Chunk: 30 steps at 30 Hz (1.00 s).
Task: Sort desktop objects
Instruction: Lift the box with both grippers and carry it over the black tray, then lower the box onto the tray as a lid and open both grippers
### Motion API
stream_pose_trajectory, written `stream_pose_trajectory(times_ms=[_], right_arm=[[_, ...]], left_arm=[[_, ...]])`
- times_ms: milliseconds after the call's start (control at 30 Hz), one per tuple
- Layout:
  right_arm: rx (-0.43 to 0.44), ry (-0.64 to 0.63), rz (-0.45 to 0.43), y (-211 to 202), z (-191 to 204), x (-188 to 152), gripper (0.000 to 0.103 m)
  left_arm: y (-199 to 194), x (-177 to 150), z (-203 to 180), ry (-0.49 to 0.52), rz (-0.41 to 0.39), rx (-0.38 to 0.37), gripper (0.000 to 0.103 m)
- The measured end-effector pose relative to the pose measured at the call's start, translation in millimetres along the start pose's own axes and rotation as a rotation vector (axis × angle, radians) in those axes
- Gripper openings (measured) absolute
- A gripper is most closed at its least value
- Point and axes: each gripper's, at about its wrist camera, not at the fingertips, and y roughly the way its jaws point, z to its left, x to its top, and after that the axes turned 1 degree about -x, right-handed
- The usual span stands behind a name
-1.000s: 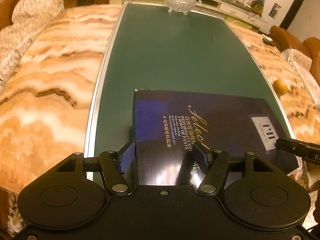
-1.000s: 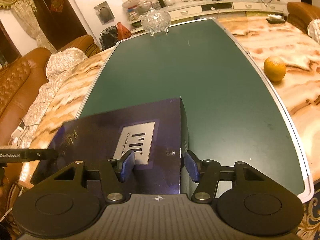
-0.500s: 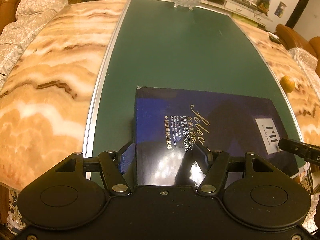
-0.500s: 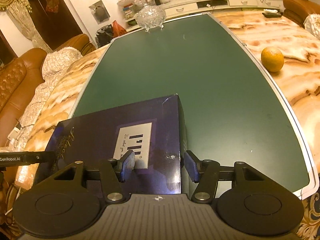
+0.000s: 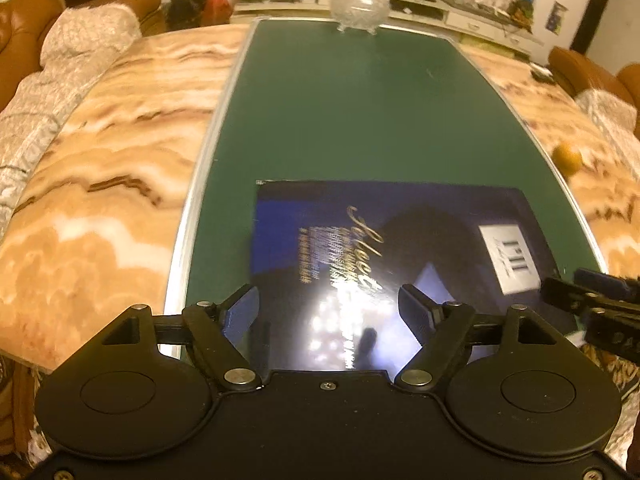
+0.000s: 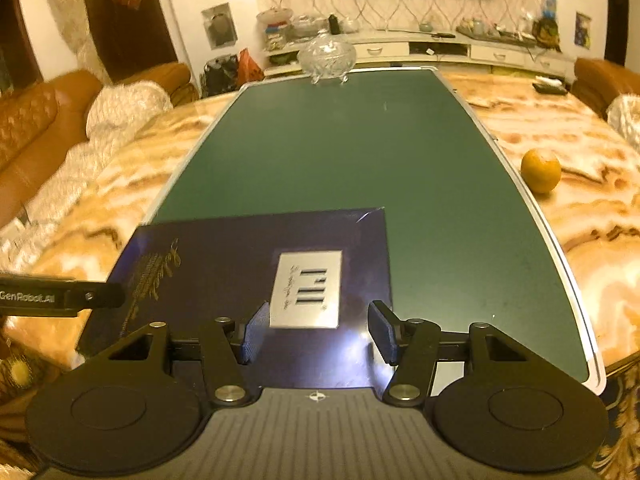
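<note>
A flat dark blue box (image 5: pixel 384 248) with gold script and a white label lies at the near end of the green mat (image 5: pixel 352 112); it also shows in the right wrist view (image 6: pixel 256 276). My left gripper (image 5: pixel 328 308) is open, its fingers wide apart above the box's left end. My right gripper (image 6: pixel 318 332) is open, its fingers spread above the box's right end by the white label (image 6: pixel 308 288). Neither gripper holds the box. Each gripper's side shows in the other's view.
An orange (image 6: pixel 541 171) sits on the marble table (image 6: pixel 592 208) right of the mat. A glass lidded bowl (image 6: pixel 327 56) stands at the mat's far end. Brown sofas (image 6: pixel 36 128) flank the table. A dark remote (image 6: pixel 552 88) lies far right.
Both grippers have tilted up and drawn back slightly, so the box looks flatter and lower under them. The fingers stay wide apart. The box has not clearly moved.
</note>
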Motion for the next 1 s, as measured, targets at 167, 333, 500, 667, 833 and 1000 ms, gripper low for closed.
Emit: stream_pose_trajectory(times_ms=[167,333,500,667,833,1000], right_arm=[[-0.024,-0.016,0.037,10.7,9.6,-5.7,0.059],[-0.078,-0.020,0.071,21.1,9.3,-10.1,0.059],[-0.113,-0.034,0.073,24.1,10.6,-14.1,0.059],[-0.120,-0.041,0.073,24.1,11.9,-15.6,0.060],[-0.125,-0.037,0.081,24.1,13.1,-17.3,0.068],[-0.127,-0.018,0.093,20.8,15.3,-18.6,0.076]], left_arm=[[18.4,-8.1,-10.5,0.021,0.044,0.008,0.077],[28.0,-13.9,-10.8,0.025,0.061,0.031,0.077],[30.7,-16.8,-16.5,0.051,0.058,0.048,0.083],[31.7,-19.7,-20.4,0.054,0.054,0.058,0.091],[33.1,-23.7,-15.6,0.022,0.060,0.081,0.103],[26.3,-25.3,-6.0,-0.031,0.078,0.082,0.103]])
